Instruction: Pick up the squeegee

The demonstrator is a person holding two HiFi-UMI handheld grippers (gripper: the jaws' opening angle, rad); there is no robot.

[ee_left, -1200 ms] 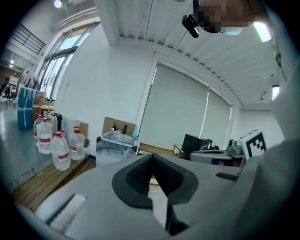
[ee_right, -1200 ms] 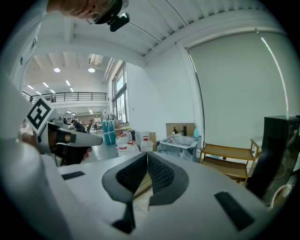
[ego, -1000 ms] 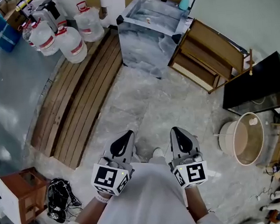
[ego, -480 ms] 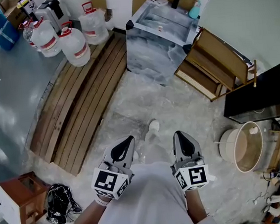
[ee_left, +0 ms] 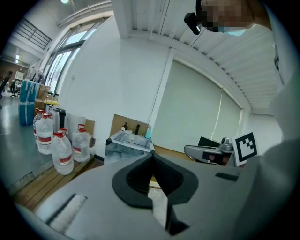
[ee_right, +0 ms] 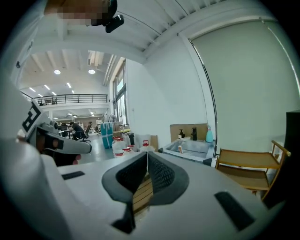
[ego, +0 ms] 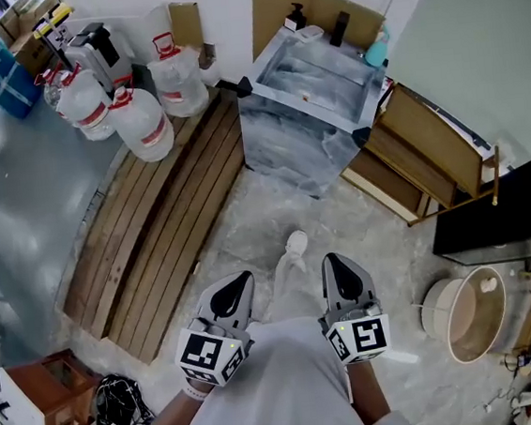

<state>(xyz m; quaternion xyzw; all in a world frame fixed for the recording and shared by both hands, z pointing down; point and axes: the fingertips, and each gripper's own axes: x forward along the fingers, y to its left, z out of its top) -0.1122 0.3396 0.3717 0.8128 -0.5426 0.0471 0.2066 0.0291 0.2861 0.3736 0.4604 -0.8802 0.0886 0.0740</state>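
Squeegee cannot be told for sure: a small pale thing (ego: 307, 87) in the steel sink (ego: 287, 143), far ahead of both tongs, might be it. It is too small to show its long axis or heading. Left tongs (ego: 245, 276) and right tongs (ego: 328, 258) sit side by side, each pinched together with nothing between. Mottled concrete floor (ego: 242, 214) lies under them. Wooden planks (ego: 167, 217) lie to their left, with water jugs (ego: 143, 125) beyond. A wooden rack (ego: 421, 162) stands ahead to the right.
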